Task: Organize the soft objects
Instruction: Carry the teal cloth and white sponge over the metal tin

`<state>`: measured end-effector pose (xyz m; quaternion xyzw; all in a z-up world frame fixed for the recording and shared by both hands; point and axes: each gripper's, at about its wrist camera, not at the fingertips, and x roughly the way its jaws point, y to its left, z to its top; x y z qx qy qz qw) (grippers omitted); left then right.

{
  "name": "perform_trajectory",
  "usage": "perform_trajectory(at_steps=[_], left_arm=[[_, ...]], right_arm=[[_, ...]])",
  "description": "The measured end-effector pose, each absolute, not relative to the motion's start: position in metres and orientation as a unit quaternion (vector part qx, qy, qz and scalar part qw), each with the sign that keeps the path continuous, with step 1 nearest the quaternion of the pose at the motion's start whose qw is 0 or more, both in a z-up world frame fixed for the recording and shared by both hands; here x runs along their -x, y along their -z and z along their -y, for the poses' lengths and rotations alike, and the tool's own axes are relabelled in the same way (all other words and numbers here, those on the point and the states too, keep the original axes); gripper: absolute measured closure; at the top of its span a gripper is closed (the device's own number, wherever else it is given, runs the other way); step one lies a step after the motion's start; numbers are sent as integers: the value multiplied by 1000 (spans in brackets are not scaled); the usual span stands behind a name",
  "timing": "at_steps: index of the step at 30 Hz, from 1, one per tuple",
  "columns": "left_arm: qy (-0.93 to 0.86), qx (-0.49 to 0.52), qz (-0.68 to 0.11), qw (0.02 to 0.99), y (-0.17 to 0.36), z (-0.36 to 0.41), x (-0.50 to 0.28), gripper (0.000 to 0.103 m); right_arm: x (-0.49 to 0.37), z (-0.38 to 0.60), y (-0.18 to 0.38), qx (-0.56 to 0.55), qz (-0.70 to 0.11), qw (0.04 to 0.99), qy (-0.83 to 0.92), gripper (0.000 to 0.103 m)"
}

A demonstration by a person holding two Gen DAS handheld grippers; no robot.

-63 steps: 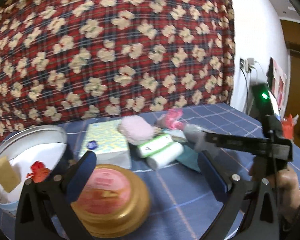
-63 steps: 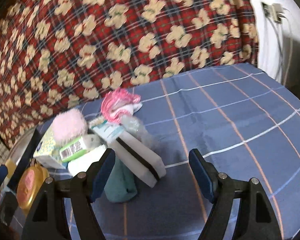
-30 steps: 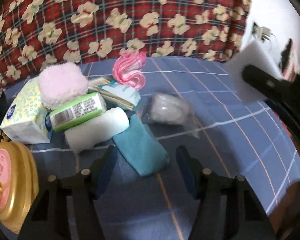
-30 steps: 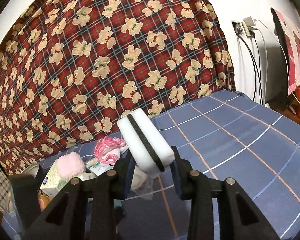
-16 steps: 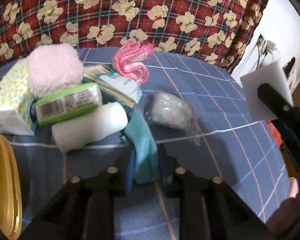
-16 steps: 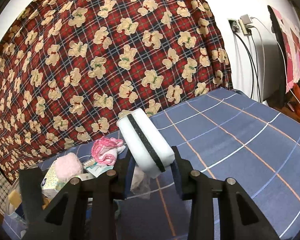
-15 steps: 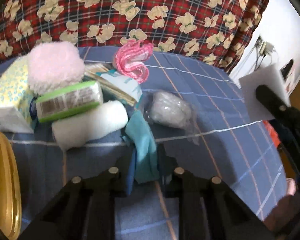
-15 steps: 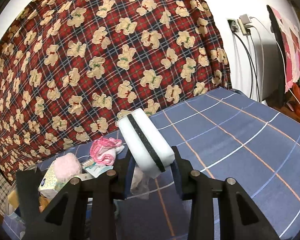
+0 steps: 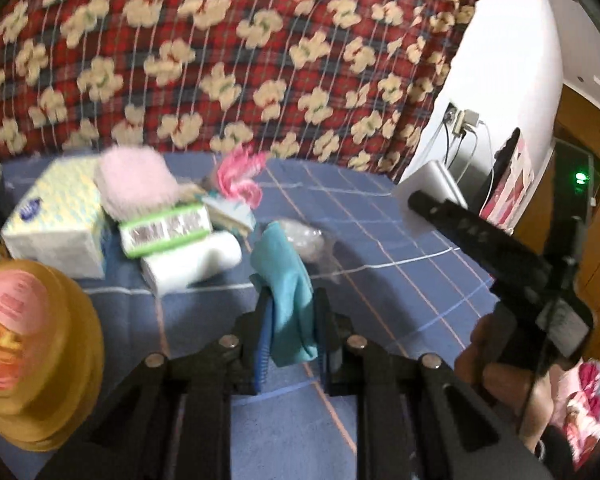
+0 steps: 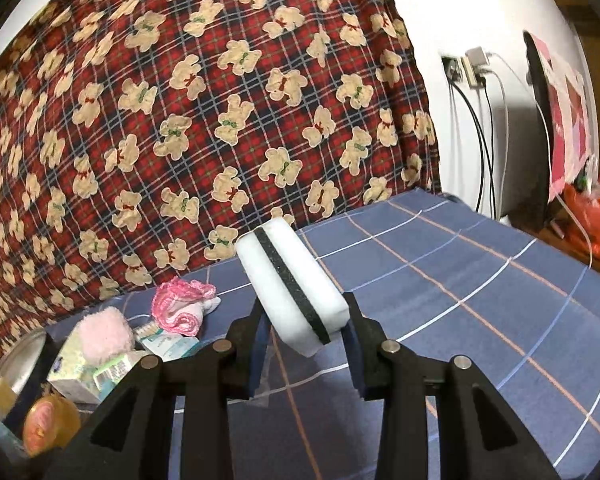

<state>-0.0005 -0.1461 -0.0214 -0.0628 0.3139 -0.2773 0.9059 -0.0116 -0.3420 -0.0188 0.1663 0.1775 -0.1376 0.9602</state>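
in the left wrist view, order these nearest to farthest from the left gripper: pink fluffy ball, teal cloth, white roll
1. teal cloth, pinched in the left gripper.
2. white roll, lying up and to the left of the gripper.
3. pink fluffy ball, farther back left, sitting against the tissue box.

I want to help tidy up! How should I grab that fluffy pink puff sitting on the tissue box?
Probably best from above. The pink puff sits on top of the tissue box, with the green pack leaning against its front, so its sides are crowded. Pinch across its rounded middle; it looks soft and should squash between the fingers. Both grippers are full now.
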Motion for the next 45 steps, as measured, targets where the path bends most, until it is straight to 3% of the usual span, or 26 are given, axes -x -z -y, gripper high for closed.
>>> perform_trajectory(at_steps=[22, 45], left_arm=[[223, 46, -252, 941, 5, 56, 14, 86], [136, 51, -205, 968, -12, -47, 5, 86]], right_arm=[[16, 290, 17, -64, -162, 969, 173, 65], [23, 155, -8, -78, -126, 987, 55, 65]])
